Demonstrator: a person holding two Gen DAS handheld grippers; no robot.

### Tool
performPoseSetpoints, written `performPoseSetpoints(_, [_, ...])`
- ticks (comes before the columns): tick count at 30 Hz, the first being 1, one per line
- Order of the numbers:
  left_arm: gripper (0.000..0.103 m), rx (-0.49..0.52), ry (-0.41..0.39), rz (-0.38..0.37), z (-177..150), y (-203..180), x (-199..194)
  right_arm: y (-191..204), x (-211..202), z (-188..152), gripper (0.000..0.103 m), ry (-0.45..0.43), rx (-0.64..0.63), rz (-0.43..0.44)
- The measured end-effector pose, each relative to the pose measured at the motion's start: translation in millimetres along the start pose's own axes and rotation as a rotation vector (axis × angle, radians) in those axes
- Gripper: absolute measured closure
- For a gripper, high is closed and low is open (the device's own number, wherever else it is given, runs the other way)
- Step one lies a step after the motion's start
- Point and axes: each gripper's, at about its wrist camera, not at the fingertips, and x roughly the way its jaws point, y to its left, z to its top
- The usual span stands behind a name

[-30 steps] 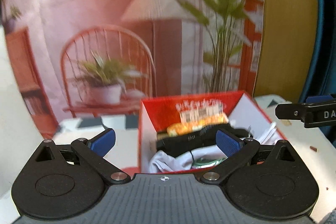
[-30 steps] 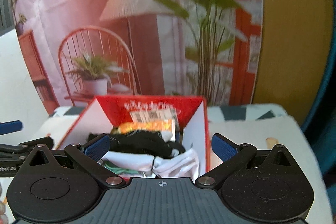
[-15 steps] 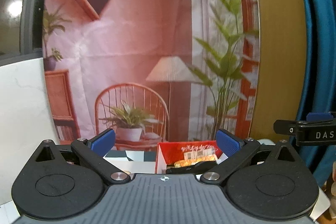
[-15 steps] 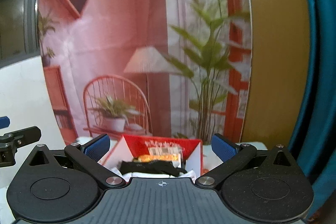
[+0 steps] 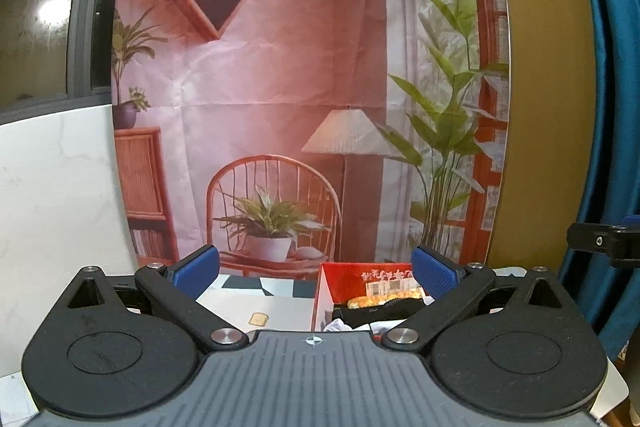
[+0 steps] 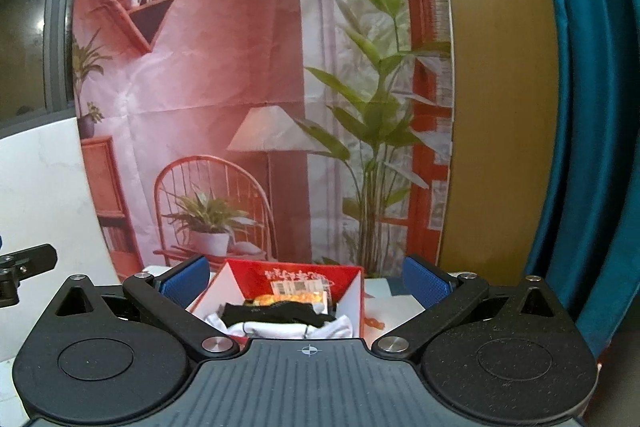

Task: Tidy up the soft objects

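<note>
Red box (image 6: pixel 304 281) of soft clothes (image 6: pixel 280 319) beyond both empty, wide-apart claws: left claw (image 5: pixel 314 271), right claw (image 6: pixel 306 277).

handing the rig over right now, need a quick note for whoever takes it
Left gripper: open, holding nothing.
Right gripper: open, holding nothing.
Both are raised, short of the red box on the table.
Black cloth lies over white cloth in the box, in front of an orange packet.
Done: soft items sit in the box.
Left: cannot tell; no other loose cloth in view.
</note>
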Motion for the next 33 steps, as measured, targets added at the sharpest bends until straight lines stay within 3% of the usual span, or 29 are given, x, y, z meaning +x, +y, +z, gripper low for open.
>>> performPoseSetpoints(33, [0.000,-0.014,0.042,0.008,-13.7,14.7,9.8,1.4,9.6,-19.8,0.000,0.022,-0.009,-0.034])
